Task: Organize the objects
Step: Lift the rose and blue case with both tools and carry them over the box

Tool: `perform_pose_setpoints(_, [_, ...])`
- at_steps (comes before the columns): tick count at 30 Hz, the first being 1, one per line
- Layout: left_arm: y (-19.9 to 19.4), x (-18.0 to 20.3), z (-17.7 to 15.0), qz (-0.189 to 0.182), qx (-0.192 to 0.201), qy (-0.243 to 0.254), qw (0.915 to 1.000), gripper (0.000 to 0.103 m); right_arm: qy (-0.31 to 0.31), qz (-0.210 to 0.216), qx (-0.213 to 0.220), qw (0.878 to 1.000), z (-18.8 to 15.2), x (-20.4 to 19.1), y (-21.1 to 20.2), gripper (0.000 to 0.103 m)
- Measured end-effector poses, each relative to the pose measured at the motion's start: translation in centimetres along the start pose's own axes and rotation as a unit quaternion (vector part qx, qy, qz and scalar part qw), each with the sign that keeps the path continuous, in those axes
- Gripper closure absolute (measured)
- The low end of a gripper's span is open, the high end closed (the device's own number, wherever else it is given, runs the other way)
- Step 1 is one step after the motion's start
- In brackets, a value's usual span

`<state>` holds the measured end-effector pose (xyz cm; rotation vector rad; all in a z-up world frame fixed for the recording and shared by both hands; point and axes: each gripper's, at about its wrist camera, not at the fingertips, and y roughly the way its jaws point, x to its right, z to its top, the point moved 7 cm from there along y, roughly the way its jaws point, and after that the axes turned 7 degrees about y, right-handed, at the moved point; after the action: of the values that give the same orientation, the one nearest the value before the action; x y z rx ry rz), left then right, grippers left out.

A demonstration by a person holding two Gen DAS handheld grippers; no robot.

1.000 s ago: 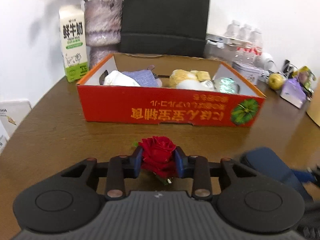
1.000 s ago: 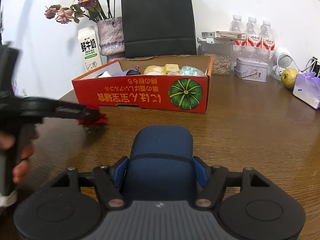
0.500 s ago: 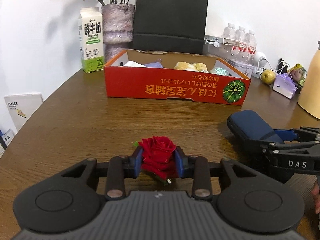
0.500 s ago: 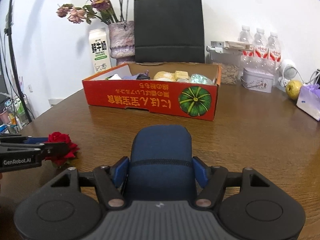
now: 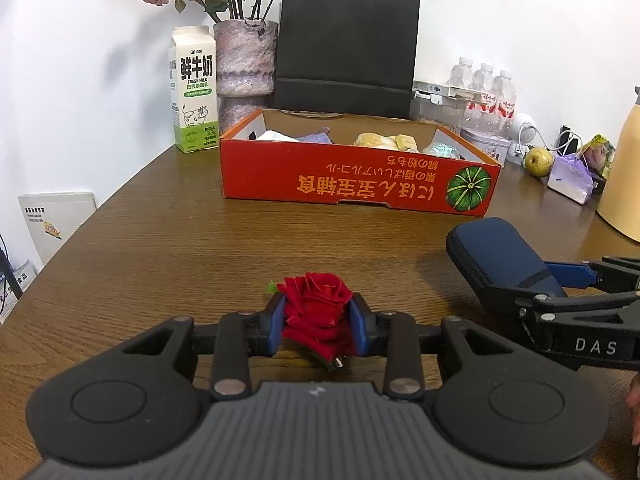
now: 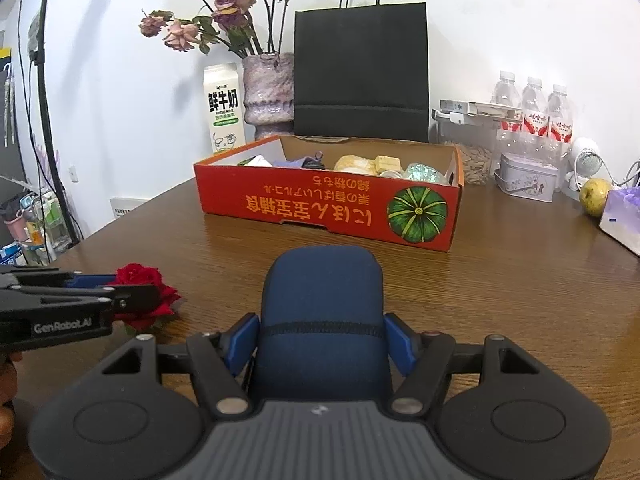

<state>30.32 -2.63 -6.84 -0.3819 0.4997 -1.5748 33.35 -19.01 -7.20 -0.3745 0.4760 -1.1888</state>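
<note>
My left gripper [image 5: 318, 326] is shut on a red rose [image 5: 316, 306], low over the wooden table. The rose also shows in the right wrist view [image 6: 140, 280], held to the left. My right gripper [image 6: 322, 340] is shut on a dark blue case [image 6: 322, 300]; the case shows at the right of the left wrist view [image 5: 496, 256]. A red cardboard box [image 5: 360, 184] with a green pumpkin print stands further back, open-topped and holding several items. It shows in the right wrist view too [image 6: 328, 208].
Behind the box stand a milk carton [image 5: 194, 92], a vase of dried flowers [image 5: 244, 60] and a black paper bag [image 5: 346, 48]. Water bottles [image 6: 532, 116], a tin [image 6: 526, 178], a pear [image 6: 594, 198] and a purple pouch [image 6: 622, 220] lie at the right. A yellow jug [image 5: 622, 184] stands far right.
Both grippers have drawn back from the red box, keeping hold of the rose and the blue case. The box now looks farther away in both views.
</note>
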Motion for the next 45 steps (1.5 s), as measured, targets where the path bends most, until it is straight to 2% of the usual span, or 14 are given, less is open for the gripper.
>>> perform_pose_setpoints(14, [-0.5,-0.1,1.8,-0.001,0.002,-0.008,1.0000,0.069,-0.008,0.012,0.004,1.000,1.0,-2.1,-0.7,0.039])
perform_pose_setpoints(25, [0.0,-1.2,5.1,0.008,0.015,-0.016,0.9997,0.069,-0.001,0.021,0.014,1.000,3.9,-2.5,0.2,0.039])
perform_pose_setpoints(45, [5.2,-2.2,11.2,0.016,0.022,-0.029,0.9992,0.069,0.025,0.023,0.031,0.999,9.9,-1.4,4.7,0.039])
